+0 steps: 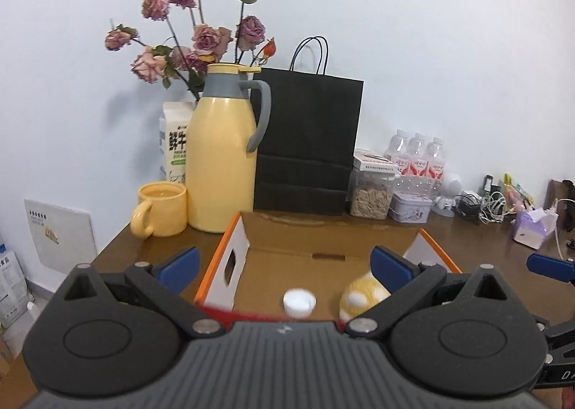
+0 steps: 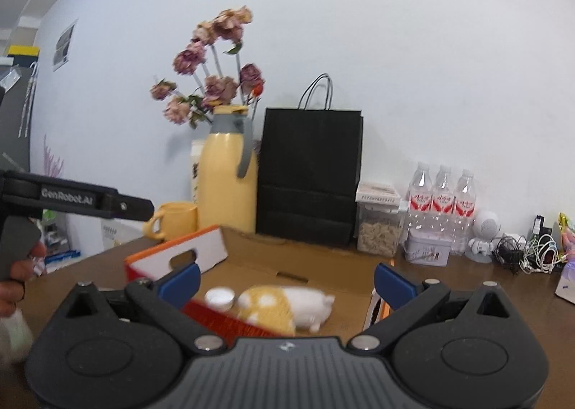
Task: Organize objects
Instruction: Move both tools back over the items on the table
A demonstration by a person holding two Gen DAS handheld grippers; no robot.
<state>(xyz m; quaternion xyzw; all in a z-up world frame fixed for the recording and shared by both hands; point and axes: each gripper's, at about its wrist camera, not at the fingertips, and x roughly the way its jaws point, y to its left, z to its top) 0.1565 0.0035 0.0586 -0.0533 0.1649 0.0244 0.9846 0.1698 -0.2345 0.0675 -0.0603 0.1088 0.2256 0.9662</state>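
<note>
Cardboard box (image 1: 287,258), open-topped with orange-edged flaps, stood on the brown counter (image 1: 151,247); inside it lay a white cap (image 1: 299,302) and, just to its right, a yellow-and-white plush toy (image 2: 287,304) on its side. By my judgement these two items were already put away, so the task looked well along; whether the far-right clutter of cables (image 1: 481,207), tissue pack (image 1: 535,227) and small tin (image 1: 410,207) was also meant for sorting, I could not tell.

My left gripper (image 1: 285,265) was spread fully wide and held nothing; the cap sat below and between its blue pads, untouched, with the toy partly hidden behind the right pad. My right gripper (image 2: 287,281) was likewise spread and empty, poised above the near edge of the box, with both items lower down between its fingers and apart from them.

Far side: yellow jug (image 1: 222,157), yellow mug (image 1: 161,209), black paper bag (image 1: 305,143), dried roses (image 1: 201,31), water bottles (image 2: 442,200).
</note>
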